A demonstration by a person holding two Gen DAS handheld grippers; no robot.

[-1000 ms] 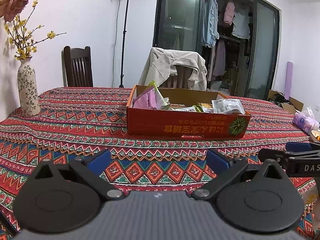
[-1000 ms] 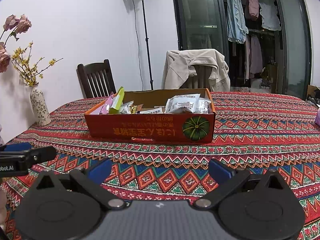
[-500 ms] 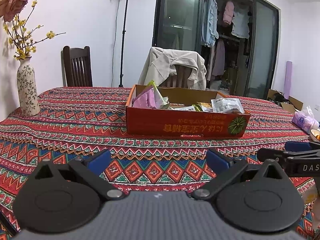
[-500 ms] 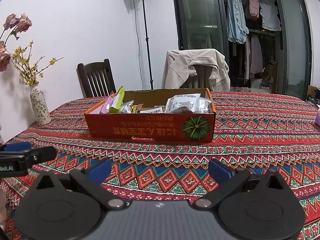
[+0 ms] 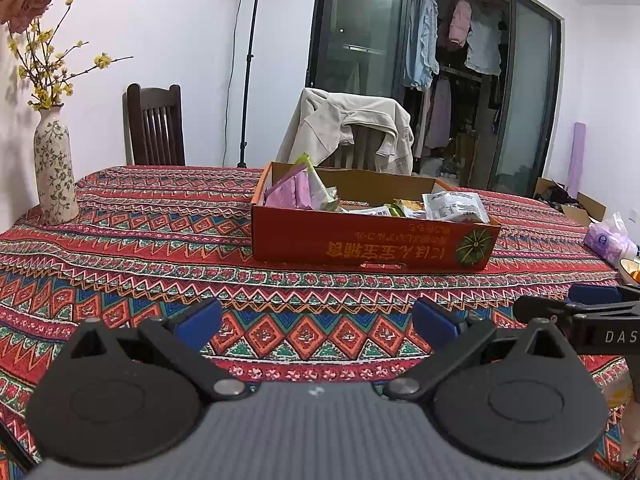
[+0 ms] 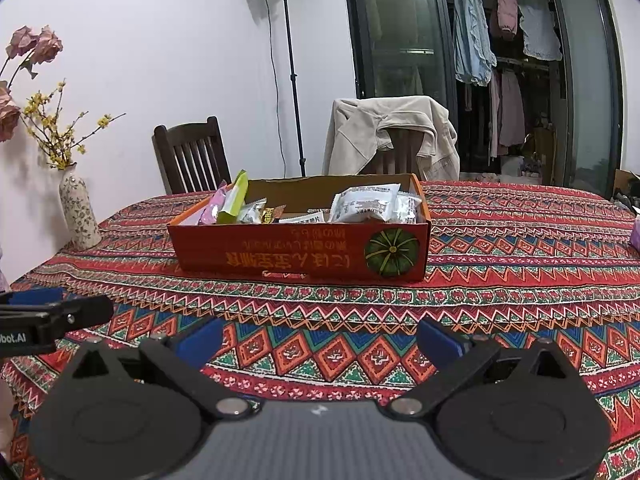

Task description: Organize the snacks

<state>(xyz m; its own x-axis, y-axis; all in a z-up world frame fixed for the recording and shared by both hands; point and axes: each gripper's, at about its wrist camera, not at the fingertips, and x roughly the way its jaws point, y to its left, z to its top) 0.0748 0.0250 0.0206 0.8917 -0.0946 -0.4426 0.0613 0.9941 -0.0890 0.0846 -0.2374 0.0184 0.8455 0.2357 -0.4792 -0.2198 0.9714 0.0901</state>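
Note:
An orange cardboard box (image 5: 372,242) (image 6: 300,250) with a pumpkin print sits mid-table, holding several snack packets: pink ones (image 5: 294,194) at its left end, a white pouch (image 5: 454,206) (image 6: 366,202) at its right, a green packet (image 6: 234,198) leaning upright. My left gripper (image 5: 316,324) hovers open over the patterned cloth in front of the box, nothing between its blue fingertips. My right gripper (image 6: 320,340) is likewise open and empty, well short of the box. Each gripper's tip shows at the edge of the other's view.
A flowered vase (image 5: 54,168) (image 6: 78,212) stands at the table's left edge. Two chairs (image 6: 192,158) stand behind the table, one draped with a beige jacket (image 5: 348,130). A purple tissue pack (image 5: 610,238) and a bowl lie at the right. A lamp stand (image 6: 290,76) rises behind.

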